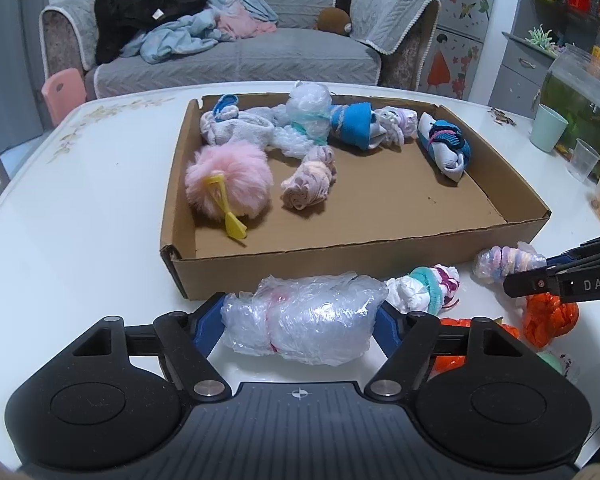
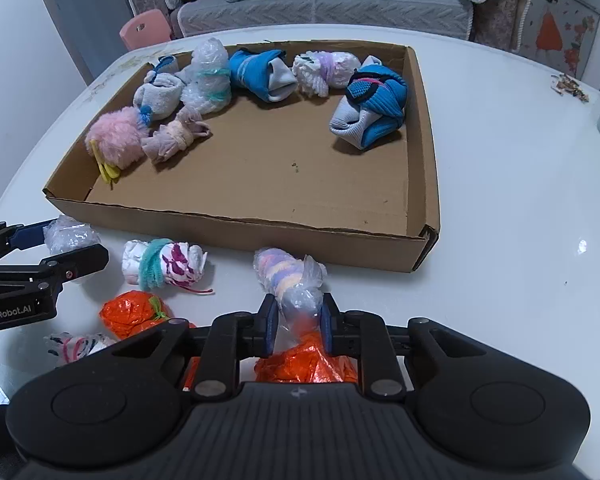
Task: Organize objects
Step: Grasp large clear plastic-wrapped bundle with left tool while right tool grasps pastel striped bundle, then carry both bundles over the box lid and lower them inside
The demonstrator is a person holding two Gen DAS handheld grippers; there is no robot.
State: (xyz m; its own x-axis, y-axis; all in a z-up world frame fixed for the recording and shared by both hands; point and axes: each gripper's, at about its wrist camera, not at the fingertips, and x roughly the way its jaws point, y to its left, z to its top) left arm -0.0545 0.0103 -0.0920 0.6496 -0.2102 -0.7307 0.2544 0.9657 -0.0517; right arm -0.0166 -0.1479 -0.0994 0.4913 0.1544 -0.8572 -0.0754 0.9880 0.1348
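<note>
A shallow cardboard box [image 1: 380, 240] [image 2: 228, 220] on the white table holds several rolled socks, wrapped bundles and a pink pom-pom [image 1: 228, 180] [image 2: 114, 142]. My left gripper [image 1: 302, 320] is shut on a clear plastic-wrapped bundle [image 1: 304, 322] [image 2: 70, 236] on the table in front of the box. My right gripper [image 2: 299, 318] [image 1: 516, 280] is shut on a plastic-wrapped pastel roll [image 2: 290, 276] [image 1: 504, 262] near the box's front wall. A white roll with a teal band [image 1: 424, 286] [image 2: 164, 264] lies between them.
Orange plastic bundles [image 1: 552, 316] [image 2: 134, 316] and a small striped roll [image 2: 80, 346] lie on the table near me. A green cup [image 1: 548, 128], a clear cup [image 1: 584, 160] and a fish tank [image 1: 580, 92] stand at the right. A grey sofa [image 1: 240, 56] is behind the table.
</note>
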